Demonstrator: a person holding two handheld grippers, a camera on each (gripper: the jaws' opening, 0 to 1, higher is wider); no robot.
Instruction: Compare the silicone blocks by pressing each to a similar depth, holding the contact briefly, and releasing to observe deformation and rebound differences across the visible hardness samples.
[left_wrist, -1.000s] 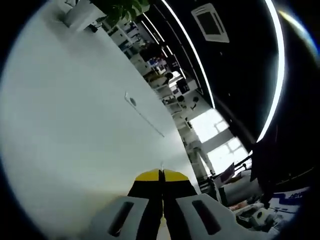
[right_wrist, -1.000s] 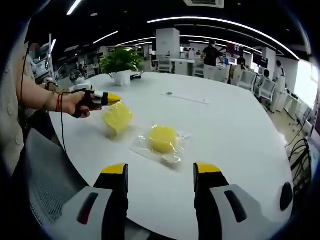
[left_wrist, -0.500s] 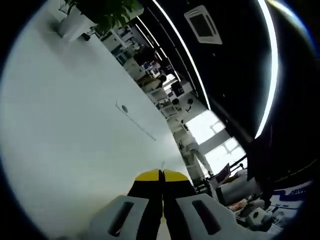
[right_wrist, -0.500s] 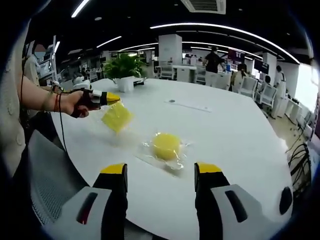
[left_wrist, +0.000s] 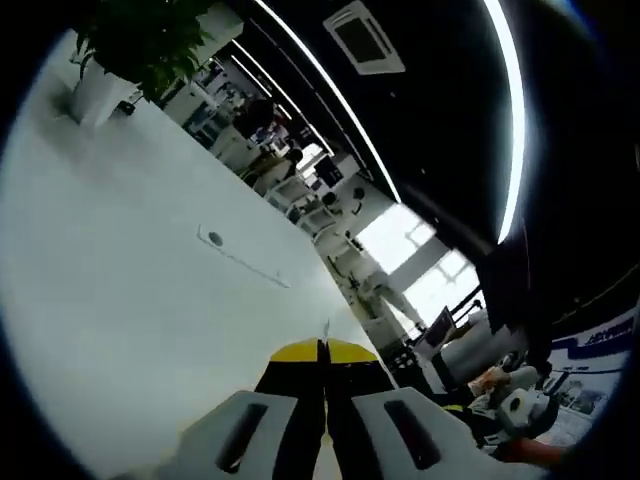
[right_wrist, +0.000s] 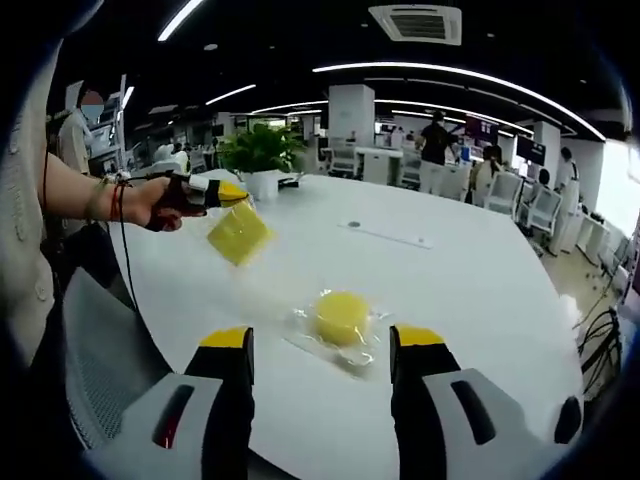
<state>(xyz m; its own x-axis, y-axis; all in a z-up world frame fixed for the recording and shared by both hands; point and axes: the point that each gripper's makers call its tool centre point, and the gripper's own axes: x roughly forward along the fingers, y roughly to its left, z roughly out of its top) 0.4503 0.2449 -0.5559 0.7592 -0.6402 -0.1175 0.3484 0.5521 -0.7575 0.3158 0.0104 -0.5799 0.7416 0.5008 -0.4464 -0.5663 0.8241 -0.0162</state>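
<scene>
1. Two yellow blocks show in the right gripper view: a square block (right_wrist: 238, 235) at upper left of the frame and a round block (right_wrist: 341, 316) at lower centre.
2. The round block sits in a clear wrapper (right_wrist: 340, 332) that lies flat on the white worktop (right_wrist: 470, 290); there is one wrapper of this kind.
3. The right gripper (right_wrist: 325, 345) has its two yellow-tipped fingers (right_wrist: 227, 338) released and set wide apart at the bottom of the frame. The round block lies between them in the picture, a little above their tips, not touching either one.
4. The left gripper (right_wrist: 236, 193) enters the right gripper view from the left, held in a hand (right_wrist: 150, 203). Its yellow tips meet the upper corner of the square block, which hangs tilted on one corner, clear of the worktop.
5. In the left gripper view the left gripper (left_wrist: 323, 349) has its fingers (left_wrist: 296, 351) clenched together, tip against tip, at bottom centre; the block itself is hidden below them.
6. One potted plant (right_wrist: 262, 160) stands on the far side of the worktop, above the square block; it also shows at upper left of the left gripper view (left_wrist: 120, 50).
7. A small round disc (right_wrist: 353, 224) and a thin strip (right_wrist: 385, 235) lie on the worktop, well apart from both blocks.
</scene>
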